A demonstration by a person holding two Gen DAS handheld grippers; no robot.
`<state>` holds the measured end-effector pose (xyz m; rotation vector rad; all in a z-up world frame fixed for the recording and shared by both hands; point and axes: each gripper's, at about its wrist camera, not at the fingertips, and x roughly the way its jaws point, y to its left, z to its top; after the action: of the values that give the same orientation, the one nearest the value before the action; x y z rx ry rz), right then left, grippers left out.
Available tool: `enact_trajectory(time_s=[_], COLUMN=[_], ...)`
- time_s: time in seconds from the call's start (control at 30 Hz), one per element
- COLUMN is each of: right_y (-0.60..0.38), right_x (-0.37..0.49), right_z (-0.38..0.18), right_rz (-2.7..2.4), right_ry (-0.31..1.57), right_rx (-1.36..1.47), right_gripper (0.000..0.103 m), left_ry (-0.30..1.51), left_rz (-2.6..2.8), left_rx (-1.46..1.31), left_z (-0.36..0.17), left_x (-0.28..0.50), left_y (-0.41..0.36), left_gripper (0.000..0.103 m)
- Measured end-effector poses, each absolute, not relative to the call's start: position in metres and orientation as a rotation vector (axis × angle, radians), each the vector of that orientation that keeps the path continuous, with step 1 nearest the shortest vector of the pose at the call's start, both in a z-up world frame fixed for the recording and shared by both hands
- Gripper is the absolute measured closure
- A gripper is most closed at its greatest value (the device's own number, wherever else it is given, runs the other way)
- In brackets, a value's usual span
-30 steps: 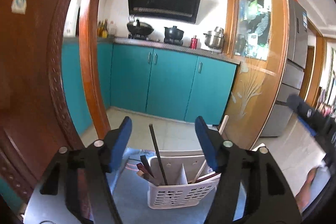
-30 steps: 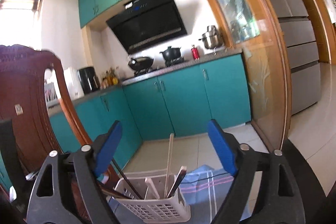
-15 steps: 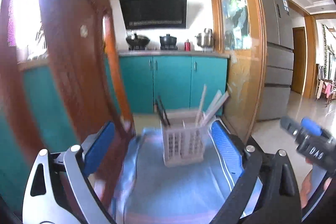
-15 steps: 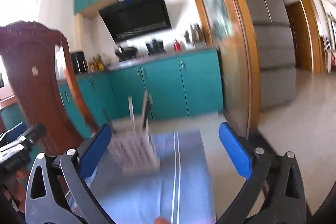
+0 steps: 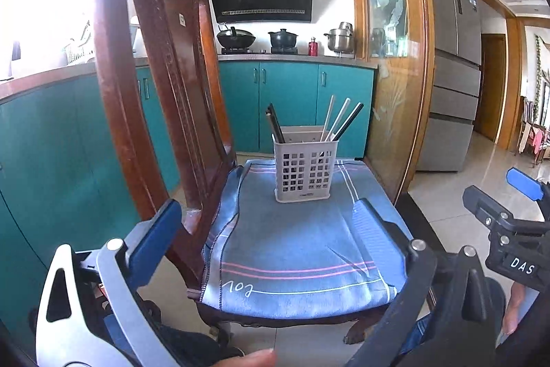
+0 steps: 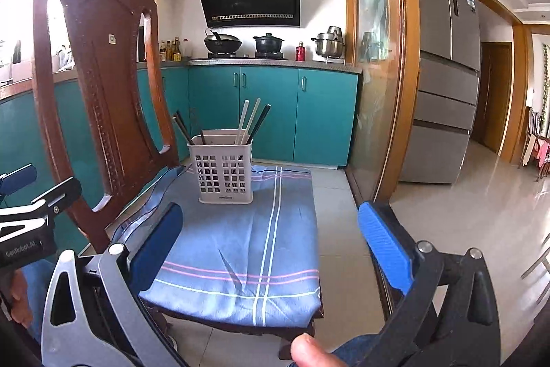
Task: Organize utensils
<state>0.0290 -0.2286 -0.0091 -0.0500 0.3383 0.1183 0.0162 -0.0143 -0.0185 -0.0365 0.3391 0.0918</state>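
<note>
A white slotted utensil basket (image 5: 305, 170) stands on a blue cloth (image 5: 292, 250) on a wooden chair seat; it also shows in the right wrist view (image 6: 224, 170). Dark chopsticks (image 5: 275, 125) lean in its left compartment, pale and dark chopsticks (image 5: 338, 122) in its right one. My left gripper (image 5: 271, 219) is open and empty, held back over the seat's near edge. My right gripper (image 6: 271, 222) is open and empty, also well back from the basket. The right gripper shows at the right edge of the left wrist view (image 5: 508, 226).
The chair's tall carved back (image 6: 99, 81) rises to the left of the seat. Teal kitchen cabinets (image 5: 292, 105) with pots on the counter lie behind. A glass partition (image 5: 395, 74) and a grey fridge (image 6: 443, 85) stand to the right over tiled floor.
Both grippers have pulled back and away from the basket, which was close under them one second ago. Both stay open and empty.
</note>
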Motion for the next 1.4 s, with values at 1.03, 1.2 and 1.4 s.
enact_trajectory(time_s=[1.03, 1.2, 1.4], right_y=[-0.208, -0.206, -0.203], right_x=[0.004, 0.002, 0.001], right_z=[-0.003, -0.003, -0.003], right_rz=[0.133, 0.133, 0.132], right_ry=[0.307, 0.306, 0.306], right_rx=[-0.082, -0.080, -0.083], right_gripper=[0.003, 0.003, 0.003], left_ry=[0.328, 0.330, 0.330], left_rz=[0.046, 0.045, 0.039], left_rx=[-0.009, -0.011, -0.015], left_z=[-0.013, -0.014, -0.012], left_x=[0.003, 0.002, 0.001], left_y=[-0.024, -0.025, -0.023], left_gripper=[0.004, 0.004, 0.004])
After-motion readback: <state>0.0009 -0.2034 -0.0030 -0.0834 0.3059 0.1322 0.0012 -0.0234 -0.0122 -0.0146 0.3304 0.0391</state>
